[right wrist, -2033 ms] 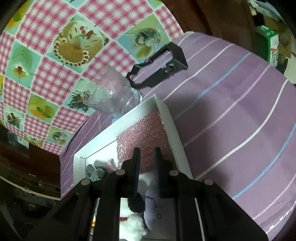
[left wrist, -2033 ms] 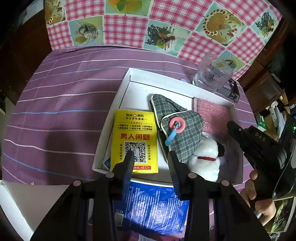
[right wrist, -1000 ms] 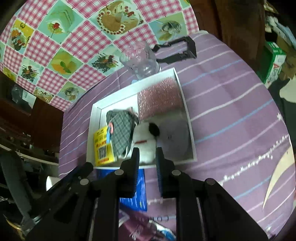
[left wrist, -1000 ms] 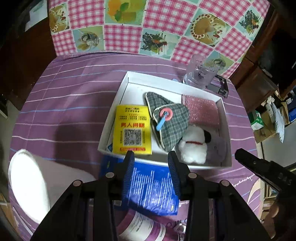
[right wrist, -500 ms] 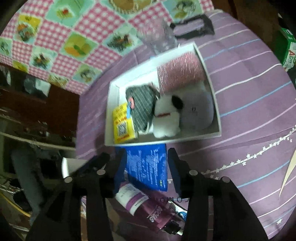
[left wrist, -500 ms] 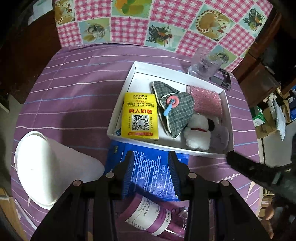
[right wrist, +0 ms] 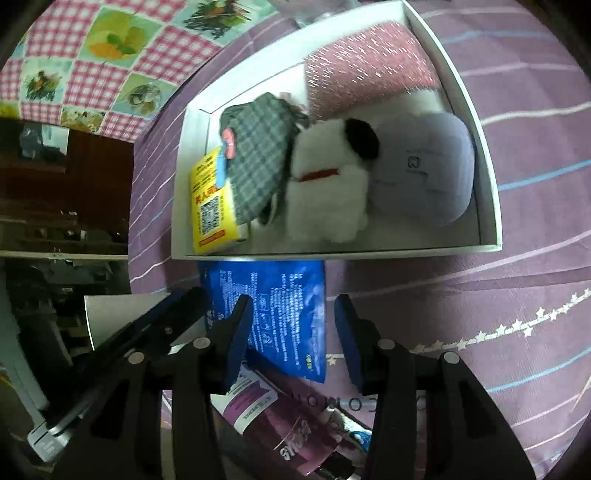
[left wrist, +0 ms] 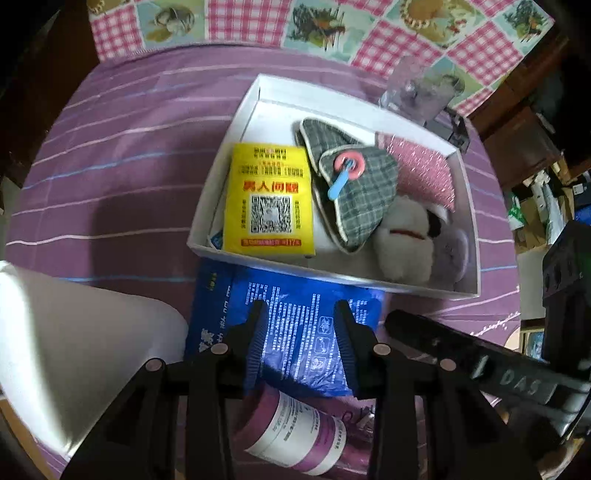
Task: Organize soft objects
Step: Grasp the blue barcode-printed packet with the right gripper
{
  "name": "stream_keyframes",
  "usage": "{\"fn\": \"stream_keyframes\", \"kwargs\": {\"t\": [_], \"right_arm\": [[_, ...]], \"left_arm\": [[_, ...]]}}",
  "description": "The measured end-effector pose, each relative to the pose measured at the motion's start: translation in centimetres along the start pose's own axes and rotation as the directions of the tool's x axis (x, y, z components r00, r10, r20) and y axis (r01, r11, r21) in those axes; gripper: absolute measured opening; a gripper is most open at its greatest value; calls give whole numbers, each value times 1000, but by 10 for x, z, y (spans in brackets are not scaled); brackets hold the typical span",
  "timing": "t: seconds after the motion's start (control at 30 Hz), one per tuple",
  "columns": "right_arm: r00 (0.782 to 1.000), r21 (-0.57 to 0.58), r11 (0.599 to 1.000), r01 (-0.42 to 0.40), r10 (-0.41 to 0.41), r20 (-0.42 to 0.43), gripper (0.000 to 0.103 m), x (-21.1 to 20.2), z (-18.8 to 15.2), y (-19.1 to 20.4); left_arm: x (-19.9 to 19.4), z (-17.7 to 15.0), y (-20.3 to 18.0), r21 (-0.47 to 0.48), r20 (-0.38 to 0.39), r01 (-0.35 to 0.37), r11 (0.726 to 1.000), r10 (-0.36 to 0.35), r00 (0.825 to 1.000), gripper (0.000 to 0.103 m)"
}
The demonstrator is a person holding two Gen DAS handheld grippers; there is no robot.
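Note:
A white tray [left wrist: 474, 236] on the purple striped cloth holds a yellow packet [left wrist: 271, 199], a plaid pouch [left wrist: 364, 192] with a pink ring, a pink glitter sponge [left wrist: 424, 170], a white plush dog [left wrist: 404, 240] and a lavender soft pad [right wrist: 424, 166]. A blue packet [left wrist: 295, 295] lies flat on the cloth just in front of the tray. My left gripper [left wrist: 299, 314] hovers over it, open, nothing pinched. My right gripper [right wrist: 291, 314] is open above the packet's right part [right wrist: 284, 306]. The two grippers are close side by side; the right one's finger [left wrist: 461, 350] shows in the left wrist view.
A purple-labelled tube [left wrist: 295, 435] lies under the grippers, nearer than the blue packet. A white rounded object [left wrist: 74, 350] sits at the left. A clear glass [left wrist: 417, 92] and a black clip stand beyond the tray's far corner. A pink checked cloth [left wrist: 388, 33] covers the far side.
Both grippers have sunk and drawn back from the tray to the blue packet in front of it. The right gripper's jaws went from nearly shut to wide apart.

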State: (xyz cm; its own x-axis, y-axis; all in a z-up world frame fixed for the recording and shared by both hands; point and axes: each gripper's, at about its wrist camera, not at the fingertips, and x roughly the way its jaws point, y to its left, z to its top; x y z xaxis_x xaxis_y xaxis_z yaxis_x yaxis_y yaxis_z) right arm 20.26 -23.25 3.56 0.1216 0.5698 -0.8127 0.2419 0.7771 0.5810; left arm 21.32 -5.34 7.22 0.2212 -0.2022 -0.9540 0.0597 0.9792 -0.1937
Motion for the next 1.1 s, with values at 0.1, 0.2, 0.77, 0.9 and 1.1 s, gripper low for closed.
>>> {"fn": "stream_keyframes", "kwargs": {"t": [0.1,0.2,0.77,0.9,1.1], "right_arm": [[998,38,998,-51,52,-28,47,6,5,-13],[990,79,989,-127,131,-47,47,14,8,-23],[956,152,955,-256,274,-107,32,39,12,-30],[953,131,957,-260,276,-124,27,46,10,-25],[951,102,956,-275,286,-117,8,47,9,-14]], "left_arm": [[15,3,1,-6,-38,-29,1000,29,999,35],[24,4,3,-16,-51,-59,998,58,997,35],[45,10,10,-28,-61,-58,998,57,997,35],[47,9,10,-25,-60,-44,999,43,997,35],[44,10,17,-40,-62,-23,999,20,998,35]]}}
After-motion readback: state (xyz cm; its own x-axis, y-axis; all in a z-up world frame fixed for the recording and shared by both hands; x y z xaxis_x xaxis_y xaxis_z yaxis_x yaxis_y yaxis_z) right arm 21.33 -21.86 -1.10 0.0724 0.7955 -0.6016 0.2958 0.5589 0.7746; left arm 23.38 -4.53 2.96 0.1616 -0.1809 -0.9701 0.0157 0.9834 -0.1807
